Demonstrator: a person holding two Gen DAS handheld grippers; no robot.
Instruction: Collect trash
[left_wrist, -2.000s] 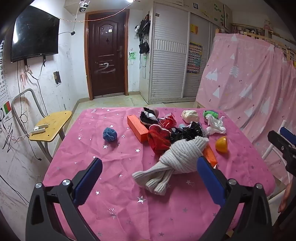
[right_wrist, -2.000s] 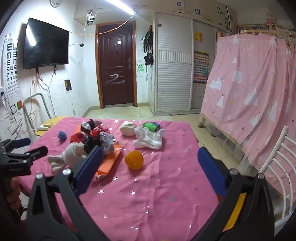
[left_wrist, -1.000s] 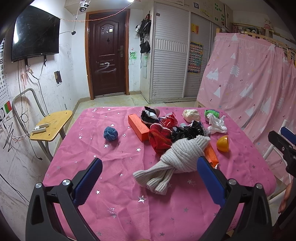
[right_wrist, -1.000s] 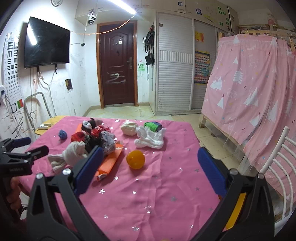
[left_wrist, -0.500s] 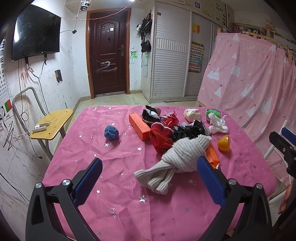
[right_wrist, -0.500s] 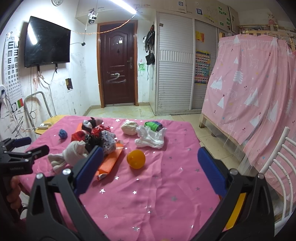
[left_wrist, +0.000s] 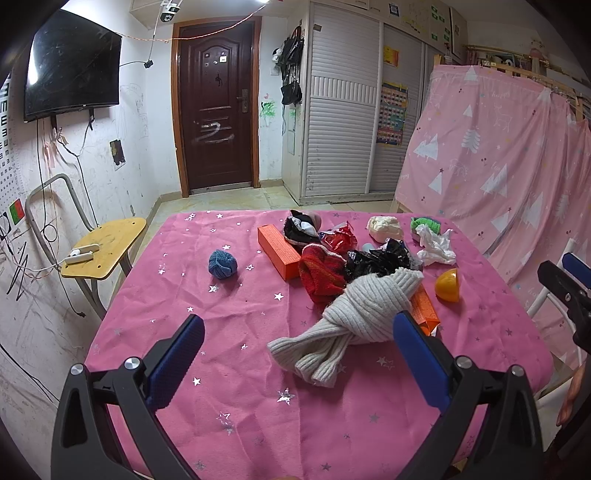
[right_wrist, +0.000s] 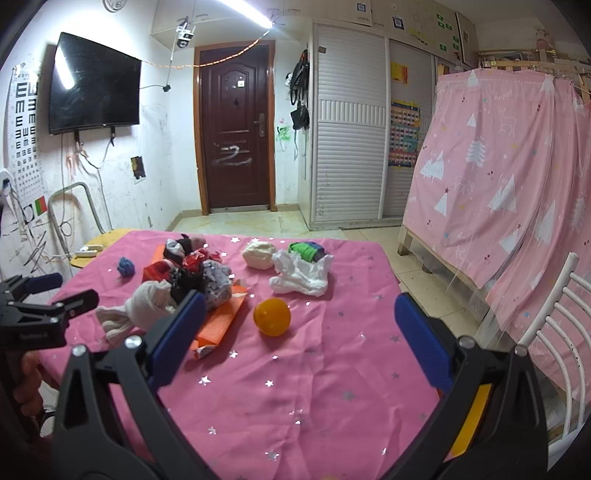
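Nothing on the desk (left_wrist: 236, 369) has shifted since the earlier frames; only my left view has crept a touch nearer. I hold the left tool (left_wrist: 297, 354) low at the bottom of its frame, jaws wide apart and empty, with the grey knit roll (left_wrist: 354, 317) lying between and beyond its pads. My right tool (right_wrist: 295, 332) is likewise spread and empty at the bottom of its frame. Trash sits mid-frame in the left view: a black bag (left_wrist: 380, 258), red wrapper (left_wrist: 340, 238) and white tissue (left_wrist: 434, 245), mixed with a red knit (left_wrist: 321, 277) and an orange box (left_wrist: 279, 251). An orange ball (right_wrist: 272, 316) lies apart, centre of the right view. A blue yarn ball (left_wrist: 222, 263) sits alone, left of centre.
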